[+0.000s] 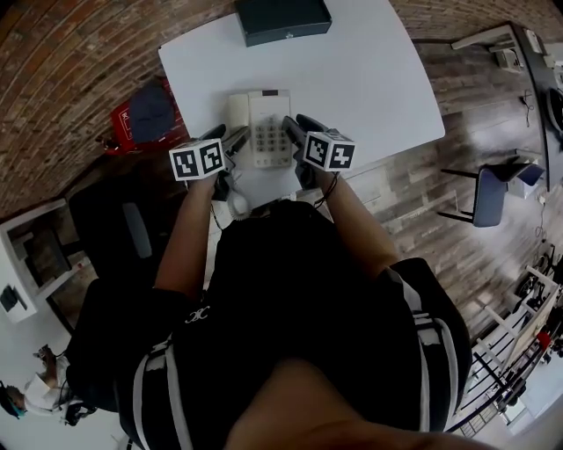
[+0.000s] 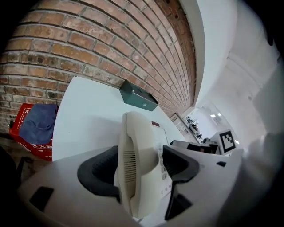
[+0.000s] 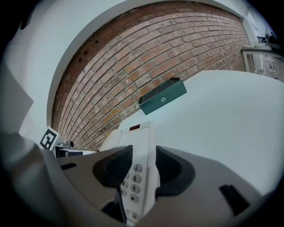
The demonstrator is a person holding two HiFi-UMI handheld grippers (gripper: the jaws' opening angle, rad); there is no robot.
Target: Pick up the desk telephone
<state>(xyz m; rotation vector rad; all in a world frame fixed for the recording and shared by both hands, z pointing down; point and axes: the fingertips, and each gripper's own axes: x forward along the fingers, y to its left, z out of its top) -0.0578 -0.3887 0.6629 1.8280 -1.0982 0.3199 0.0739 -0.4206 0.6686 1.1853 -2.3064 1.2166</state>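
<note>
A cream desk telephone (image 1: 268, 127) with a keypad sits near the front edge of the white table (image 1: 369, 79), its handset (image 2: 135, 164) resting on its left side. My left gripper (image 1: 230, 136) is at the phone's left side. In the left gripper view its jaws (image 2: 141, 163) stand wide on either side of the handset, with a small gap at the right pad. My right gripper (image 1: 301, 127) is at the phone's right side. In the right gripper view its jaws (image 3: 143, 170) straddle the phone's right edge (image 3: 140, 146) by the keypad without pressing on it.
A dark green box (image 1: 281, 19) lies at the table's far edge by the brick wall. A red crate with a blue cloth (image 1: 145, 114) stands on the floor to the left. A black chair (image 1: 123, 228) is at my left, and another chair (image 1: 488, 193) stands to the right.
</note>
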